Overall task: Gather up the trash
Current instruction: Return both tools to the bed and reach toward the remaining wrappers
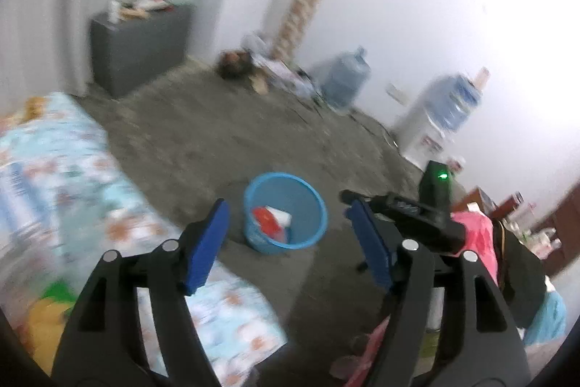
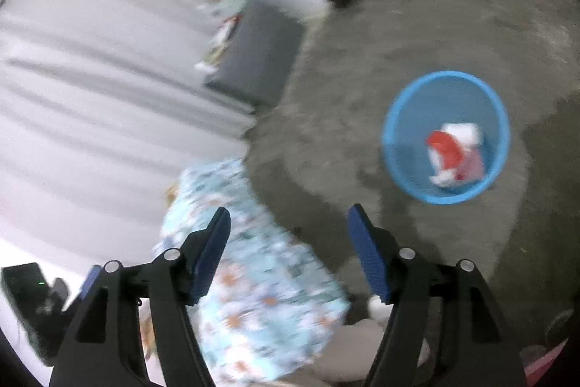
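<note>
- Plainly, red-and-white trash (image 2: pixel 455 151) is seen lying inside the blue bin (image 2: pixel 395 147) on the floor, right of the bed (image 2: pixel 261 278).
- It is judged light, soft and crumpled; a loose fold would be pinched rather than the bulk.
- The left gripper (image 1: pixel 290 234) is held above the bin, tilted down, fingers (image 1: pixel 206 242) wide, nothing between them.
- The right gripper (image 2: pixel 290 252) is angled down near the bed's edge, fingers (image 2: pixel 368 252) spread wide and empty.
- Much is blurred.
</note>
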The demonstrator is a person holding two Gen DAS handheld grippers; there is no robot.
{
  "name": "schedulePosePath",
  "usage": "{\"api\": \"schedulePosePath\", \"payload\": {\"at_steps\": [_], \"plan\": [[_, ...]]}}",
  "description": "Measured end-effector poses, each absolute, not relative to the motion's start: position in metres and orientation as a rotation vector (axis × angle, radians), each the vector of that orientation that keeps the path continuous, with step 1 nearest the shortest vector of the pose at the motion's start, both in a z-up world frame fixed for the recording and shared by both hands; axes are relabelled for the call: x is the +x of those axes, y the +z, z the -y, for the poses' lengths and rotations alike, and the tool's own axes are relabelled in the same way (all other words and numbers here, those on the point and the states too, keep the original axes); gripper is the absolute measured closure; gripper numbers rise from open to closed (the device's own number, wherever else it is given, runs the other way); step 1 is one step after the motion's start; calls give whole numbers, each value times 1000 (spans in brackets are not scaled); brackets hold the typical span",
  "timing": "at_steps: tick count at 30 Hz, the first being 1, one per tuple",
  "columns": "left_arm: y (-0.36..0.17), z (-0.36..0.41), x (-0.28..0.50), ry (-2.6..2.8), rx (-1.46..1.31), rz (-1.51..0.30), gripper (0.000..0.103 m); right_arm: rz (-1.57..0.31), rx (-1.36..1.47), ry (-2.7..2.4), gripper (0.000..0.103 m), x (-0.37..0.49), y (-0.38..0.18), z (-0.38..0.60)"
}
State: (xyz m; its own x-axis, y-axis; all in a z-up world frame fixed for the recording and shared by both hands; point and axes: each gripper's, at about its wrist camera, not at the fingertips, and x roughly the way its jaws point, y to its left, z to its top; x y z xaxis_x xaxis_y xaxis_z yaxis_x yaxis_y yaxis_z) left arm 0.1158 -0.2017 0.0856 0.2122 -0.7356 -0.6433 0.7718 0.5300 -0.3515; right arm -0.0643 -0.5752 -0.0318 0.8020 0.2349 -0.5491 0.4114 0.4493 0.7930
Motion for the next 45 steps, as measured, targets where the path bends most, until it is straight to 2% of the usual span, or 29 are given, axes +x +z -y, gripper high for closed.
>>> {"api": "schedulePosePath", "payload": {"at_steps": [8, 15, 23, 33, 38, 40, 45], "plan": [[108, 55, 119, -855, -68, -748, 34, -732, 1111, 125, 35, -22, 6, 493], [98, -51, 131, -683, -204, -731, 33, -845, 1118, 382, 35, 39, 15, 404], [78, -127, 140, -577, -320, -750, 33, -998, 1157, 532, 36, 109, -5, 316], [73, -173, 160, -519, -367, -748, 33, -1159, 1272, 355, 41, 154, -68, 308], [76, -188, 192, -515, -379, -782, 33, -1165, 1281, 368, 51, 163, -75, 302], [78, -190, 207, -510, -375, -801, 33, -1158, 1289, 377, 63, 165, -77, 301], [75, -184, 236, -521, -339, -847, 33, -1126, 1315, 414, 82, 170, -76, 299]]}}
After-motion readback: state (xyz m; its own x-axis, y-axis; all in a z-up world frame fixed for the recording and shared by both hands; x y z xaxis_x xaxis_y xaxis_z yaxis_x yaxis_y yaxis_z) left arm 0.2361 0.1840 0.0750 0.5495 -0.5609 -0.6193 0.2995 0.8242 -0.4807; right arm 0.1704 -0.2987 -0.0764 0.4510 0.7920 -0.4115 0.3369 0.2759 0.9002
